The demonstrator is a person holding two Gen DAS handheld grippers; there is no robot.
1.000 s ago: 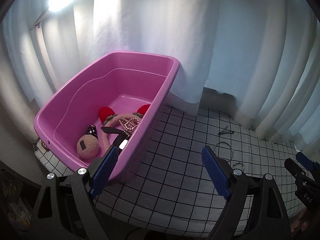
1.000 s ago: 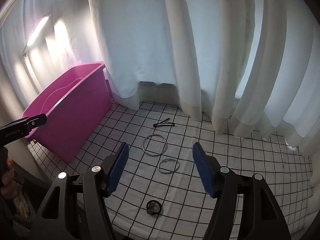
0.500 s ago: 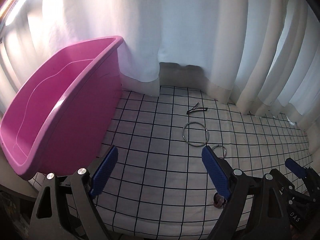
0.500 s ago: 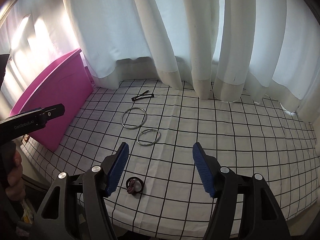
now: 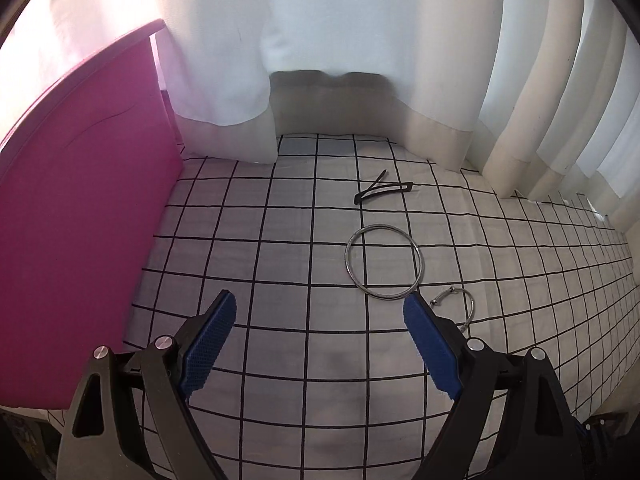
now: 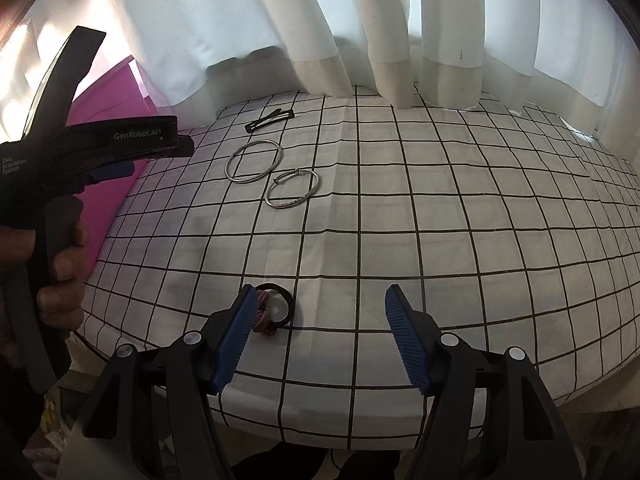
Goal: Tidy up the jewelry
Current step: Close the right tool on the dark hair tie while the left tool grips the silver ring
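- Left tongs (image 5: 318,312) apart, empty, level over the checked counter (image 5: 280,240).
- Large bangle (image 5: 384,263) lies flat just ahead, right of centre in frame; small bangle (image 5: 454,306) beside the right finger.
- Right tongs (image 6: 320,306) apart; hair tie (image 6: 272,312) at their left finger, lower centre.
- Pink tub (image 5: 72,220) at frame left.

Daylit from behind the white curtains (image 5: 360,40); blown out to glare at the upper left of both views; soft, dim shade under the curtain hem (image 6: 256,64) along the far edge of the checked cloth (image 6: 440,220); faint blurred shadows on the cloth near its front edge; strongly bent grid lines and black vignette at the corners; sharp centre, slightly soft rims; pink bin (image 5: 80,220) evenly lit, no glare.
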